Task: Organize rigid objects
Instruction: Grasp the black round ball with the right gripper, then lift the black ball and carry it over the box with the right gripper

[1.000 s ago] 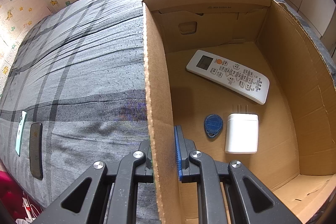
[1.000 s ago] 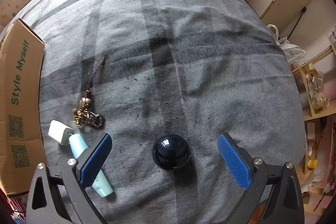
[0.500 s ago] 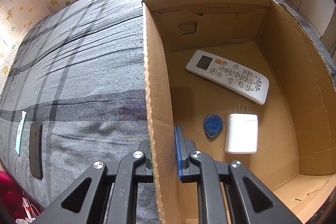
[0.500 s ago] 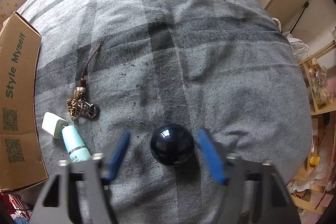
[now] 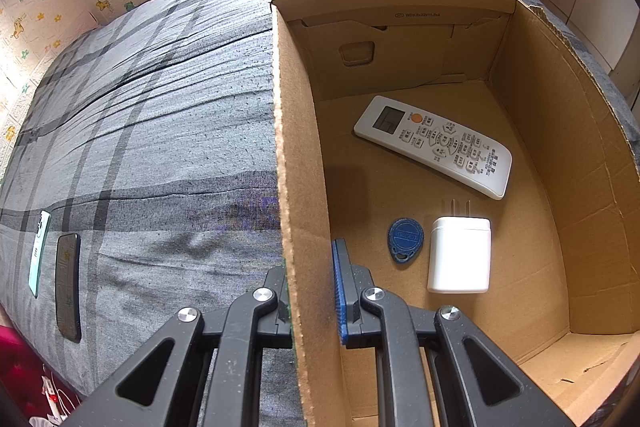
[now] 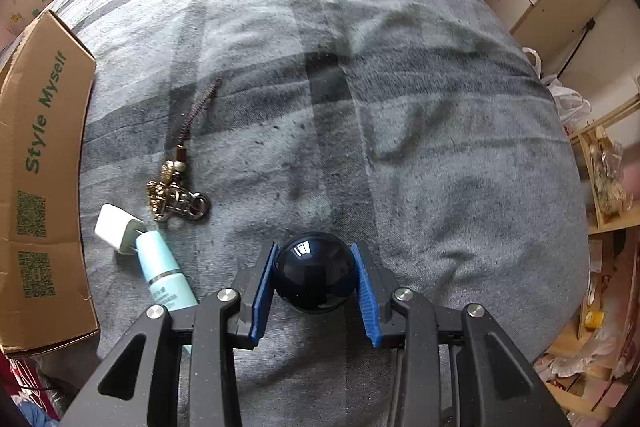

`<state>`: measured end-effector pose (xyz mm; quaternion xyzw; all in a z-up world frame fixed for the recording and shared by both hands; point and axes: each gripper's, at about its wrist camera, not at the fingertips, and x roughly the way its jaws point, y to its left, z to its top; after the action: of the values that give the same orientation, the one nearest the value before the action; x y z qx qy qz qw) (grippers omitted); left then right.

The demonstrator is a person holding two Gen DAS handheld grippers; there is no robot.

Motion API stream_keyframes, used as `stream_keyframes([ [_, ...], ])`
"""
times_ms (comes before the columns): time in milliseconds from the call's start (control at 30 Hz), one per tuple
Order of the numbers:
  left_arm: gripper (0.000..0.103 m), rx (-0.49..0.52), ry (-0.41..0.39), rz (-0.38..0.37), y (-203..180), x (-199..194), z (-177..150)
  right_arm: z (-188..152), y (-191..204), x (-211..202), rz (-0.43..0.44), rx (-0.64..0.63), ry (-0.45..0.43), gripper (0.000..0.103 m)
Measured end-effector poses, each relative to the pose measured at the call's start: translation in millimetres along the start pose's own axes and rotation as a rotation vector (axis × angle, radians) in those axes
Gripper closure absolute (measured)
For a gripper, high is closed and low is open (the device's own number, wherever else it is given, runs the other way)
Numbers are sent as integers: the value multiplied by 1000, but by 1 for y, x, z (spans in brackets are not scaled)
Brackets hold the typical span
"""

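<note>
Two tools in use. My left tool (image 5: 310,291) is clamped on the cardboard box (image 5: 296,187) wall; inside lie a remote control (image 5: 434,145), blue key fob (image 5: 405,240) and white charger (image 5: 459,254). My right tool (image 6: 314,287), jaws just closing, grips the black ball (image 6: 314,273) on the bed (image 6: 400,107).

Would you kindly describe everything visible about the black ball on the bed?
The black ball is a smooth, glossy sphere, dark as polished glass or plastic, mirroring the window as a small bright spot. It sits on the grey plaid bedspread. The right claw has just been closing, and its blue pads press on both sides of the ball.
</note>
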<state>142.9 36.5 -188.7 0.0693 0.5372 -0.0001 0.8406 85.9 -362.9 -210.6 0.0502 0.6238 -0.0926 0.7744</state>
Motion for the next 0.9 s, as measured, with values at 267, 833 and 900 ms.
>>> stream_keyframes([
  [267,89,0,0,1,-1,0,1,13,21,-26,2,-48,-41,63],
  [833,89,-2,-2,-2,-1,-1,0,42,67,-88,45,-182,-163,63],
  [900,89,-2,-2,-2,-1,-1,0,45,75,-93,50,-199,-175,63],
])
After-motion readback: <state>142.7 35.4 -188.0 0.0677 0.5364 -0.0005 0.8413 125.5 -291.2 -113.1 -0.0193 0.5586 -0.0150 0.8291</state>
